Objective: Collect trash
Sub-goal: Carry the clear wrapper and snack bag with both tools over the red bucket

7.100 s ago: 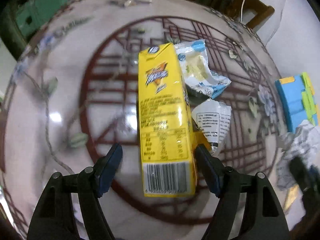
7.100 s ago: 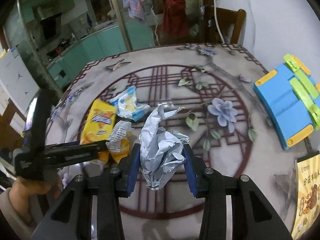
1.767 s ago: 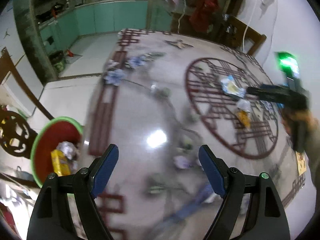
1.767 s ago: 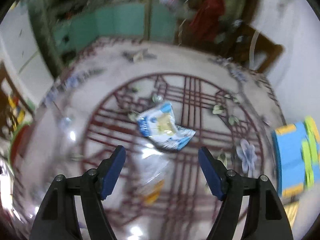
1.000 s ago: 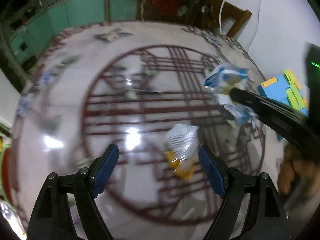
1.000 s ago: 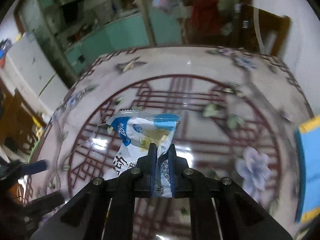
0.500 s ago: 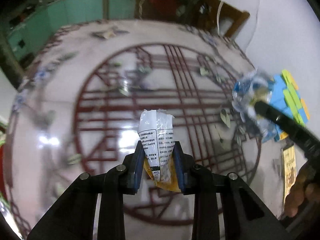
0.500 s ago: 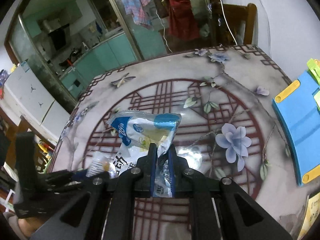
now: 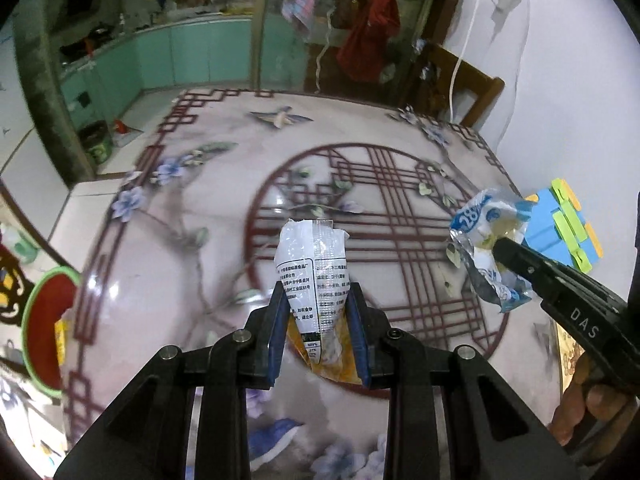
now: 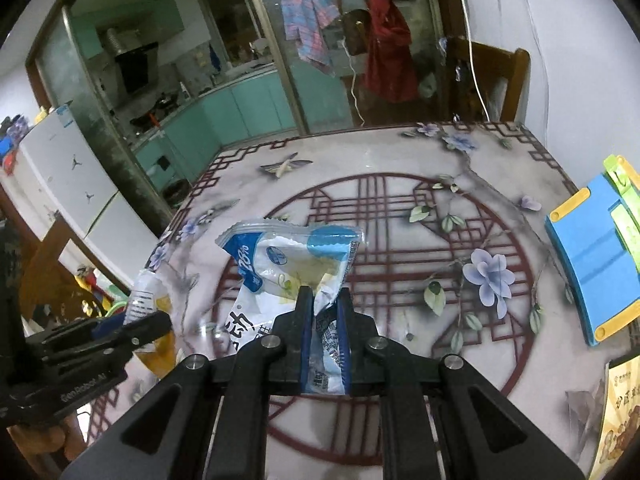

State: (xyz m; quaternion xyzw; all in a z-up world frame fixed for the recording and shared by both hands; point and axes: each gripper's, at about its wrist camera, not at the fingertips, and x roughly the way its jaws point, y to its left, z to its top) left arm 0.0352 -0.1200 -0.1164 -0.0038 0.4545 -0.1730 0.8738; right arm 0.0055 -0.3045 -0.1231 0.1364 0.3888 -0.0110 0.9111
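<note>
My left gripper [image 9: 318, 300] is shut on a white and yellow snack wrapper [image 9: 314, 264] and holds it above the patterned table [image 9: 168, 216]. My right gripper [image 10: 323, 298] is shut on a blue and white wrapper [image 10: 288, 264], also lifted off the table. Each gripper shows in the other's view: the right one [image 9: 504, 246] at the right with its wrapper [image 9: 488, 240], the left one [image 10: 160, 322] at the lower left with its wrapper [image 10: 146, 300]. A red bin with a green rim [image 9: 30, 320] stands on the floor at the far left, with trash inside.
A blue, yellow and green block toy [image 10: 592, 256] lies at the table's right edge, beside a yellow printed sheet [image 10: 616, 420]. A wooden chair [image 10: 488, 80] stands behind the table. A hand [image 9: 588, 404] holds the right gripper's handle.
My left gripper closed on the white and yellow wrapper, and both grippers lifted their wrappers off the table. The view has swung left, so the bin shows again.
</note>
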